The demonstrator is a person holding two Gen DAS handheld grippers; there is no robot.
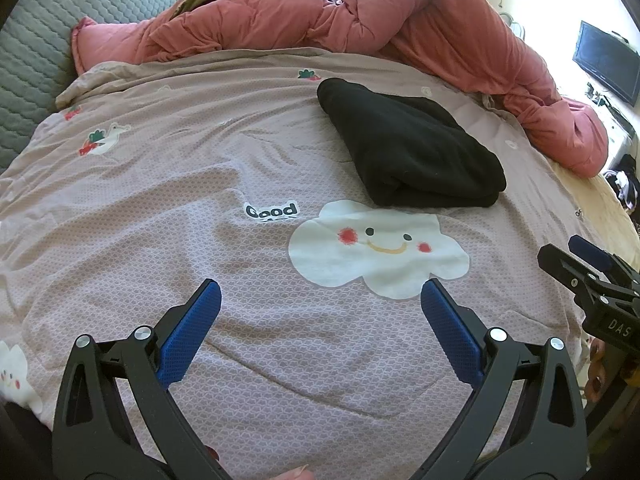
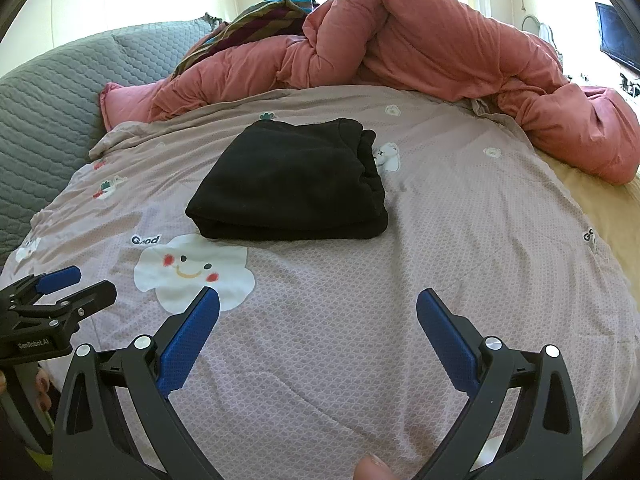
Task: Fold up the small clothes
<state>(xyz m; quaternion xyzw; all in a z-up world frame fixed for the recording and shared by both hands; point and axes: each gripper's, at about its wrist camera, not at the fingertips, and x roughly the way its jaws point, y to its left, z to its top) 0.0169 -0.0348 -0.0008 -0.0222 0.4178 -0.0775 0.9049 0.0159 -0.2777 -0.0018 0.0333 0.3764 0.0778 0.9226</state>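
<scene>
A black garment [image 1: 408, 144] [image 2: 292, 184] lies folded into a thick rectangle on the pink patterned bedspread [image 1: 200, 184] [image 2: 460, 248], just beyond a white smiling-cloud print [image 1: 376, 248] [image 2: 192, 272]. My left gripper [image 1: 320, 292] hovers open over the bedspread, short of the garment, with nothing between its blue pads. My right gripper [image 2: 318, 296] is also open and empty, nearer than the garment and a little to its right. Each gripper shows at the edge of the other's view: the right gripper [image 1: 576, 260] and the left gripper [image 2: 76, 284].
A bunched salmon-pink duvet [image 1: 420, 20] [image 2: 440, 52] runs along the far side of the bed. A grey quilted headboard or cushion [image 1: 40, 52] [image 2: 60, 92] stands at the left. A dark screen [image 1: 606, 62] hangs at the right. Fingertips show at the lower frame edges.
</scene>
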